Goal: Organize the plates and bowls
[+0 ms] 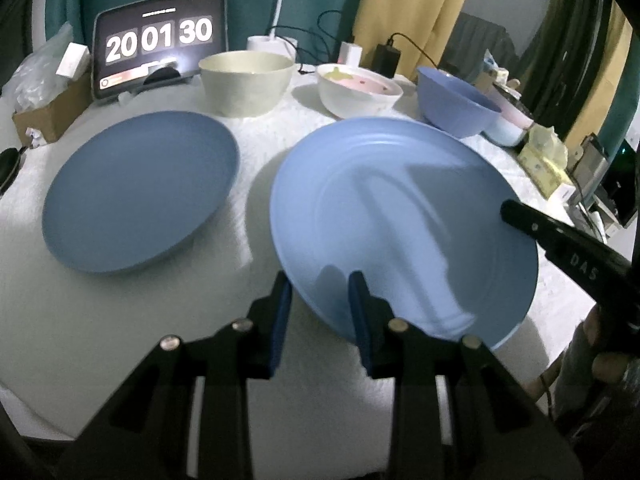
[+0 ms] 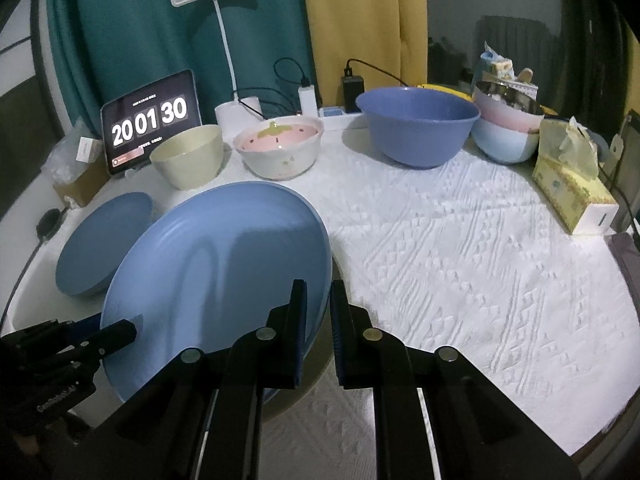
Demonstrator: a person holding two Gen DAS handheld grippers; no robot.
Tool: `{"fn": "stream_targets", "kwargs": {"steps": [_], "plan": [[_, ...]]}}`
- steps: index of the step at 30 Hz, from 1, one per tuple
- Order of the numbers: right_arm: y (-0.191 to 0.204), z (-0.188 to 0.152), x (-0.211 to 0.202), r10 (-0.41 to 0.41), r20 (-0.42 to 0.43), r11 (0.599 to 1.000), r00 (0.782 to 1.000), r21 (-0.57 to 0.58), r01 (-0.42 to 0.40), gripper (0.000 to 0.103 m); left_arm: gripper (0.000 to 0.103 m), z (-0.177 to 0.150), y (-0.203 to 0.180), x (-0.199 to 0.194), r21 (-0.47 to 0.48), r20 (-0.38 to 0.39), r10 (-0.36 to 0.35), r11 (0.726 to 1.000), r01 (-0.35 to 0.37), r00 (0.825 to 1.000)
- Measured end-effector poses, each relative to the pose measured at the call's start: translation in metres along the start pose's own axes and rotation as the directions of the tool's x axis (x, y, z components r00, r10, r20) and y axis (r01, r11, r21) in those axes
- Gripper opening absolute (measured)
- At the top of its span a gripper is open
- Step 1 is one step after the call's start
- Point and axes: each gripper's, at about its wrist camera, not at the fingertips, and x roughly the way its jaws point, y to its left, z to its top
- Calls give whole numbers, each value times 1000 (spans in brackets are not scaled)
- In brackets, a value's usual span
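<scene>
Light-blue plate (image 2: 208, 264), empty, gripped by left claw (image 1: 320, 300) and right claw (image 2: 318, 312).

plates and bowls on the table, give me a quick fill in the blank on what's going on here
1. Both grippers, left gripper and right gripper, grip the rim of the light blue ____.
2. The darker blue plate lies ____ on the white cloth.
3. The tablet clock reads 20 01 ____.
4. The strawberry-patterned bowl stands between the cream bowl and the big ____ bowl.

Missing: plate; flat; 30; blue

Light blue plate (image 1: 400, 216) apparently pinched at its rim by left gripper (image 1: 320, 300); darker plate (image 1: 140, 192) just beside
</scene>
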Motion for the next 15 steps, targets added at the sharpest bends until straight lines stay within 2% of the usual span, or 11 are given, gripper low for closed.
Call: {"fn": "stream_targets", "kwargs": {"steps": [11,15], "plan": [[-8,-4,18,1,-35,1000,999,9,-1,13,31,6,-7,7,43,-11,56,998,-55,998],[-13,-5,20,-25,-39,1000,999,8,26,13,32,6,-10,8,61,-12,75,995,-74,997]]}}
